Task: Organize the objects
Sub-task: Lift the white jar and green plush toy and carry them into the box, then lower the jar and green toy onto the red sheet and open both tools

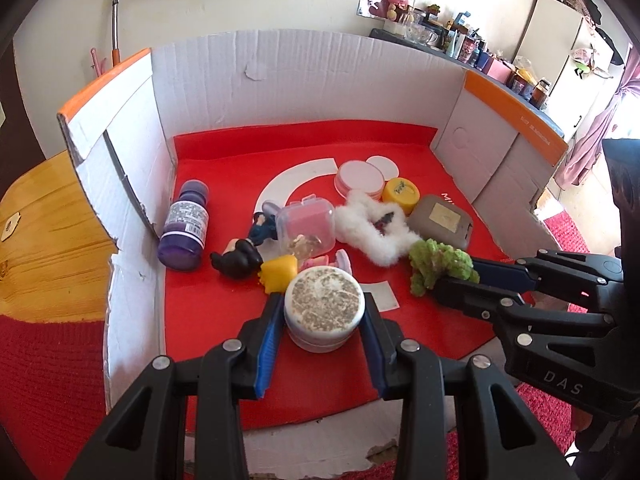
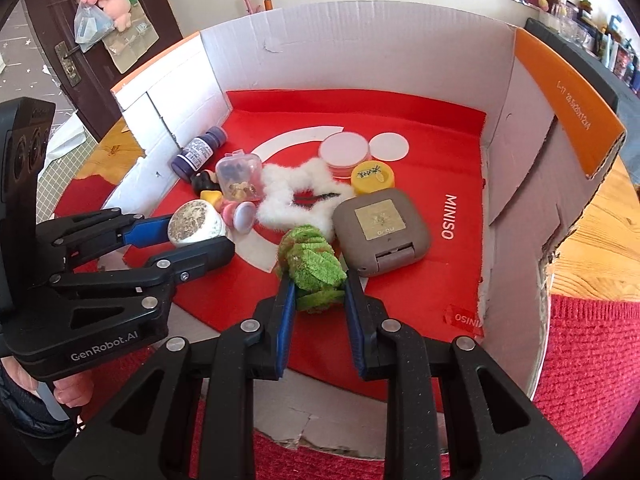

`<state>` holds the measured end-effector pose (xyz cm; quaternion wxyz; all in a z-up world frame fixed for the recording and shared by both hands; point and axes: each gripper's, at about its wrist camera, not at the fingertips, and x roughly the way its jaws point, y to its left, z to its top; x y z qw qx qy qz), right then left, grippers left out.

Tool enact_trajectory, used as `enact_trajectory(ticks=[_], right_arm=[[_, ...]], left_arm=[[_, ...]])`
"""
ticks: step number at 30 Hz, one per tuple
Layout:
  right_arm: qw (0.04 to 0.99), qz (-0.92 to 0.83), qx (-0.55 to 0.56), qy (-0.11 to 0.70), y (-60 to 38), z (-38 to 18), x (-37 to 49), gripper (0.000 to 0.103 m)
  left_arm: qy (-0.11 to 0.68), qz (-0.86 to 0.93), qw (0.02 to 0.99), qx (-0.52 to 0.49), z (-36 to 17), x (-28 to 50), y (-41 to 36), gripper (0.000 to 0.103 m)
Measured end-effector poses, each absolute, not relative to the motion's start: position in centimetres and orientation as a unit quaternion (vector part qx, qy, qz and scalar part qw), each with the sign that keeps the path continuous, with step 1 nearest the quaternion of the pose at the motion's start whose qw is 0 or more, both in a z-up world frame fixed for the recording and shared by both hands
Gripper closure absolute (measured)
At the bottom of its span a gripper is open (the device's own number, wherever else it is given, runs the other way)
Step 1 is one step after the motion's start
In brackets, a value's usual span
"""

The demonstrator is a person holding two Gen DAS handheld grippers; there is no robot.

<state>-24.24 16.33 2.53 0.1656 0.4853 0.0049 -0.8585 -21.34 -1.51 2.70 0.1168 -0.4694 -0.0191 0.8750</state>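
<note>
Cardboard box [image 1: 280,80] of small items, left gripper [image 1: 322,320] clamped on round jar [image 1: 324,304], right gripper [image 2: 320,292] clamped on green scrunchie [image 2: 310,264]

You've got the round white jar [image 1: 324,312], speckled lid up, upright on the red mat and pinched on both sides. The fuzzy green scrunchie [image 2: 311,266] is squeezed too, just in front of the grey square case [image 2: 380,232], which lies flat. Behind them sprawls the white fluffy scrunchie [image 2: 298,196], with the clear plastic box [image 1: 306,230] to its left. The purple bottle [image 1: 186,226] lies on its side by the cardboard wall.
</note>
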Motion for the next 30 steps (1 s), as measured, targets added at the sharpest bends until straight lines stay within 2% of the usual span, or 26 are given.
enact_trajectory(ticks=[18, 26, 30], right_arm=[[0.162, -0.862, 0.481, -0.005, 16.71, 2.46, -24.44, 0.08], [0.164, -0.862, 0.479, -0.007, 16.81, 2.54, -24.33, 0.079], [0.164, -0.862, 0.479, -0.006, 16.75, 2.56, -24.25, 0.079]], left_arm=[[-0.03, 0.876, 0.117, -0.468, 2.64, -21.6, -1.89, 0.063], [-0.031, 0.879, 0.109, -0.463, 2.87, -21.44, -2.16, 0.053], [-0.031, 0.881, 0.108, -0.46, 3.02, -21.33, -2.18, 0.051]])
